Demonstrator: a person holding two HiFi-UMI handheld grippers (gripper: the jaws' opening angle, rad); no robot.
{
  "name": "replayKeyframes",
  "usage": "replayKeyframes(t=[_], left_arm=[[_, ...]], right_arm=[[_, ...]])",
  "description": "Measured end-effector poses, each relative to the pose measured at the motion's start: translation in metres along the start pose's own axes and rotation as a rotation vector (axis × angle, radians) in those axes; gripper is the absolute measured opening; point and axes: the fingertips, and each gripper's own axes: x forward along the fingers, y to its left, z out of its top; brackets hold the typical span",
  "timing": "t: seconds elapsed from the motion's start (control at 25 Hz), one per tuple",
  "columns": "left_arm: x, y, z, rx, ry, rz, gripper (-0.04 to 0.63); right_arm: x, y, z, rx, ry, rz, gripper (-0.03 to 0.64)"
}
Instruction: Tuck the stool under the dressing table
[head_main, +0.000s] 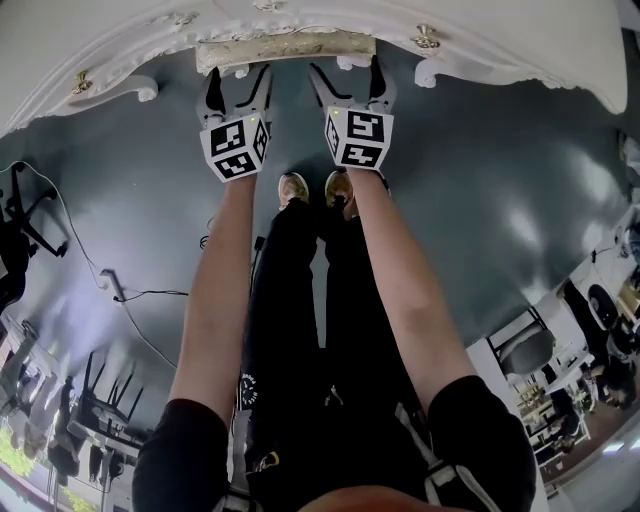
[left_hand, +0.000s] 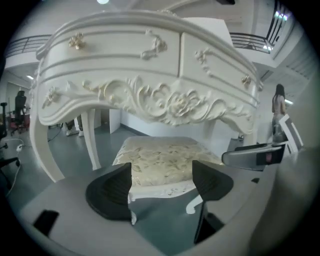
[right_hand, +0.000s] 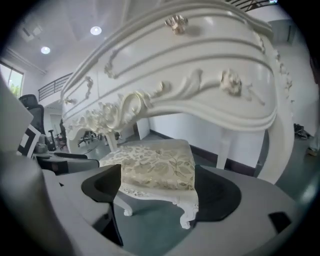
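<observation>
The white carved dressing table (head_main: 520, 45) spans the top of the head view. The stool (head_main: 285, 48), with its cream leaf-patterned cushion, sits beneath the table's front edge, so only a strip of it shows. My left gripper (head_main: 238, 88) and right gripper (head_main: 350, 84) hover side by side just in front of it, both open. In the left gripper view the cushion (left_hand: 160, 159) lies beyond the spread jaws of the left gripper (left_hand: 162, 184), with floor between. In the right gripper view the stool (right_hand: 157, 170) fills the gap in the right gripper (right_hand: 157, 192), and no pad presses on it.
The table's curved legs (left_hand: 90, 140) stand either side of the stool. My feet (head_main: 293, 188) are on the grey floor behind the grippers. Cables (head_main: 125, 292) and office chairs (head_main: 20, 235) are to the left. A person (left_hand: 278, 107) stands far right.
</observation>
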Motion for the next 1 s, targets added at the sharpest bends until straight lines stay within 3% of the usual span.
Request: replayKeyframes(t=[0.16,0.32,0.6,0.76,1.0], left_arm=[[-0.070,-0.036,0.053,0.021,-0.075,-0.090,0.345],[-0.128,-0.065,0.140,0.063,-0.171,-0.166,0.321],[-0.213,-0.113,0.321,0.168,-0.334,-0.311,0.322],[-0.267,-0.137,0.415,0.213,-0.381,-0.356,0.314],[-0.346,-0.147,0.522,0.264,-0.445,-0.386,0.116]], right_arm=[[-0.060,0.022,0.051,-0.043,-0.055,0.052,0.458],[-0.117,0.040,0.125,-0.089,-0.134,0.095,0.435],[-0.215,0.078,0.297,-0.180,-0.304,0.206,0.396],[-0.286,0.088,0.401,-0.224,-0.418,0.231,0.347],[-0.372,0.107,0.517,-0.263,-0.555,0.237,0.166]])
